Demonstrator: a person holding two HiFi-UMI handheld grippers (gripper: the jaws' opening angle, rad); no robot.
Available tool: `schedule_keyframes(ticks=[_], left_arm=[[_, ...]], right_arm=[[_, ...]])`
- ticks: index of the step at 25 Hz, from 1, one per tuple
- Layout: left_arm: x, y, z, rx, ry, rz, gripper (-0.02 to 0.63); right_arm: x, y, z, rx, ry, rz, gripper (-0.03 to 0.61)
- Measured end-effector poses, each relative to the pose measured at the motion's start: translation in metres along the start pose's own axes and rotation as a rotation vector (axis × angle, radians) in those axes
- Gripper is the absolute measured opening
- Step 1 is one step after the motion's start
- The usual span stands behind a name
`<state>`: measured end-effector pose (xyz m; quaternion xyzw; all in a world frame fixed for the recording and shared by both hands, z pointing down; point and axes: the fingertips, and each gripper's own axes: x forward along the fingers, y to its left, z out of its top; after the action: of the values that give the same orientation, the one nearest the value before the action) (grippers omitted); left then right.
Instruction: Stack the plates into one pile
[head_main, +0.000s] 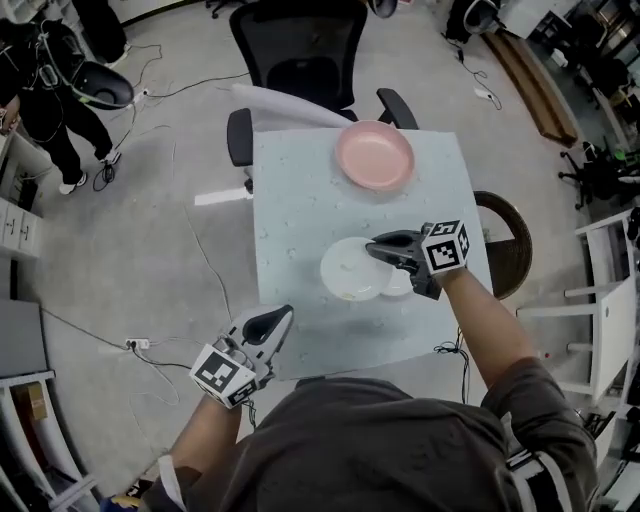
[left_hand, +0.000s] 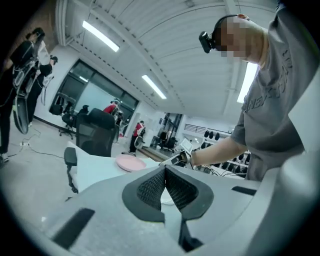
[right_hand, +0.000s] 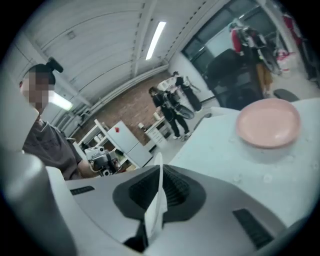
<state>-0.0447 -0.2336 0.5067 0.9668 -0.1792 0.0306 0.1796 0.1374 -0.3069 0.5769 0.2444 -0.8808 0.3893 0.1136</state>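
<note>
Pink plate (head_main: 374, 155): lies alone at the table's (head_main: 300, 200) 12 o'clock edge, with nothing on it.
White plate (head_main: 348, 268): flat at mid-table, at 7 o'clock of the pink plate and well apart from it.
Right gripper (head_main: 378, 248): fingers nipped on the thin rim of a held plate (right_hand: 155, 210), just at 3 o'clock of the white plate.
Left gripper (head_main: 270, 322): pads pressed together on nothing, off the table's 7 o'clock corner.
Progress: no pile yet, apparently. One plate is in hand and the stacking is all left to do.

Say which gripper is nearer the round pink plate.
Right. The right gripper, gripping a white plate, is mid-table below the pink plate; the left gripper hangs at the table's near edge.
</note>
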Motion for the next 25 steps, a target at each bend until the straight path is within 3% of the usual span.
schedule_keyframes(ticks=[7,12,17,21,25], left_arm=[[0.076,-0.03,0.005,0.032,0.094,-0.158,0.006],[0.11,-0.041,0.001,0.042,0.132,-0.217,0.006],[0.128,-0.048,-0.006,0.052,0.161,-0.251,0.006],[0.13,-0.052,-0.013,0.048,0.182,-0.261,0.006],[0.128,-0.051,-0.02,0.041,0.199,-0.252,0.006]], right_arm=[[-0.111,-0.076,-0.033,0.284,-0.315,-0.285,0.005],[-0.143,-0.104,-0.07,0.453,-0.448,-0.362,0.005],[-0.142,-0.123,-0.106,0.577,-0.506,-0.391,0.006],[-0.138,-0.136,-0.124,0.573,-0.51,-0.465,0.009],[-0.128,-0.147,-0.134,0.44,-0.399,-0.596,0.042]])
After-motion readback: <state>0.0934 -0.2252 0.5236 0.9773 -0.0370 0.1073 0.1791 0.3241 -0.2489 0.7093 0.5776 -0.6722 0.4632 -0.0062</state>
